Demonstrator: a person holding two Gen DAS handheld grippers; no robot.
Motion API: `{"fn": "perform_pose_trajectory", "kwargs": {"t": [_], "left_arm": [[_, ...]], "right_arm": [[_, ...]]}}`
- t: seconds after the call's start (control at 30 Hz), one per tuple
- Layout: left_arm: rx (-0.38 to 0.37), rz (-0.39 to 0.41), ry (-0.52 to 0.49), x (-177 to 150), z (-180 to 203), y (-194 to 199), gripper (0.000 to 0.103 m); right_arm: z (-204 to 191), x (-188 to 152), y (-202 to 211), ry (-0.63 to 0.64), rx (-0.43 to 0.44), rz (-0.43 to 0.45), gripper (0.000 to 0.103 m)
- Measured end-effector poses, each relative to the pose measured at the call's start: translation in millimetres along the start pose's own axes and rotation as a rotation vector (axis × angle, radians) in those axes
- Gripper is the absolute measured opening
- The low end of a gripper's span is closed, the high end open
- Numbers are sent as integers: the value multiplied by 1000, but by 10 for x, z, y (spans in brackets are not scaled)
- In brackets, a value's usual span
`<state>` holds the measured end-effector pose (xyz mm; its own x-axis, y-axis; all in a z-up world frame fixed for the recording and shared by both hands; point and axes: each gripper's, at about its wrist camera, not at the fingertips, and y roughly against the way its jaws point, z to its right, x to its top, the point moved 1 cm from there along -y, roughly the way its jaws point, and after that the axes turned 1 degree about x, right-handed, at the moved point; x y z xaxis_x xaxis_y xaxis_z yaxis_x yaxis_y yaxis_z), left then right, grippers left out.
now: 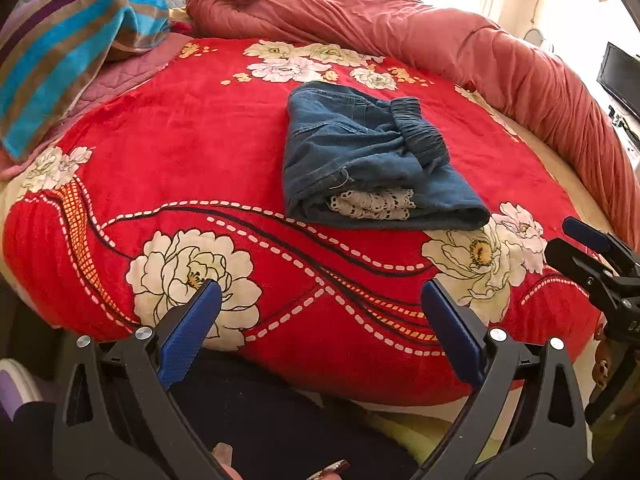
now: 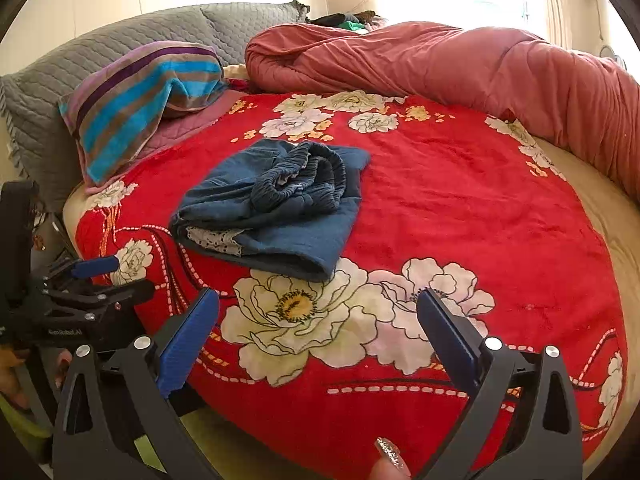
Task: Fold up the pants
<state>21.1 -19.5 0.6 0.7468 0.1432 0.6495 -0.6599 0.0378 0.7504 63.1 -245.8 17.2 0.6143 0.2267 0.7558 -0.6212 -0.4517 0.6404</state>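
Blue-padded hand-held grippers apart, empty

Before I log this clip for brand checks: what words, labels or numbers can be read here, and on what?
"GenRobot.AI", as best it reads: small white print on the black body of the left tongs, right wrist view.
Partial white characters on the right tongs, left wrist view: cut off, unreadable.
Folded jeans, red floral blanket: no text.

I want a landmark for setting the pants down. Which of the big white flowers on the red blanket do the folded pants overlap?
The yellow-centred flower by the folded pants' near corner, between the right gripper's fingers; its petals slip under the fold.
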Motion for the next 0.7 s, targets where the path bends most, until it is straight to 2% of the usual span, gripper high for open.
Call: {"fn": "perform_pose_trajectory", "kwargs": {"t": [0.7], "left_arm": [[9,-12,8,-9,-23,-31,93]], "right_arm": [[61,15,-70,-35,5,-23,98]]}}
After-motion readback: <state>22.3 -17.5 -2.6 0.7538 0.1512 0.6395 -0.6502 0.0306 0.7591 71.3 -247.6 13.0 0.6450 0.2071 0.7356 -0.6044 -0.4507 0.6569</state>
